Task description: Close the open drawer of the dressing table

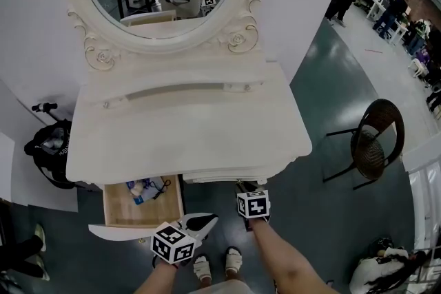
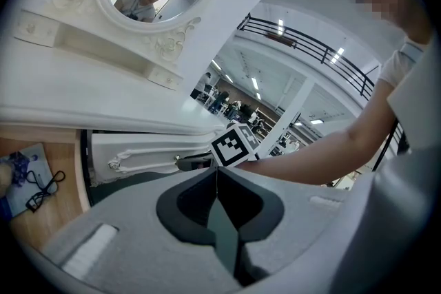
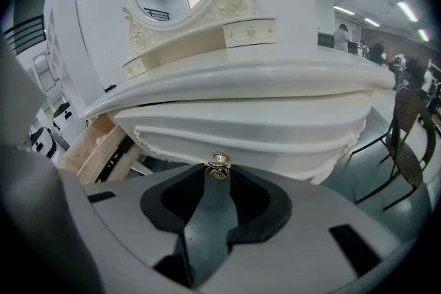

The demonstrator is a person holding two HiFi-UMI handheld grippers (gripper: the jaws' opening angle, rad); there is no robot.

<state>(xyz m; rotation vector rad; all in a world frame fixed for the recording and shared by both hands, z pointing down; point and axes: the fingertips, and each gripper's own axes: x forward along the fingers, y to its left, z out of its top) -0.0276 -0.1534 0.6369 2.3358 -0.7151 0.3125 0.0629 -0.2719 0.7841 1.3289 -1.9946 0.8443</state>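
The white dressing table [image 1: 186, 127] has its left drawer [image 1: 145, 214] pulled out, showing a wooden floor with a few small items at the back. This open drawer also shows in the left gripper view [image 2: 63, 172] and, by its wooden side, in the right gripper view [image 3: 96, 144]. My right gripper [image 3: 219, 170] is shut on the brass knob [image 3: 220, 161] of the right-hand drawer front [image 3: 262, 138]; in the head view my right gripper [image 1: 248, 188] reaches under the tabletop's edge. My left gripper [image 1: 207, 220] hovers just right of the open drawer's front, shut and empty [image 2: 217, 170].
A dark round chair [image 1: 375, 138] stands to the right of the table. A black bag [image 1: 52, 148] lies on the floor at the left. My slippered feet [image 1: 217, 265] are just in front of the table. People stand far off at the upper right.
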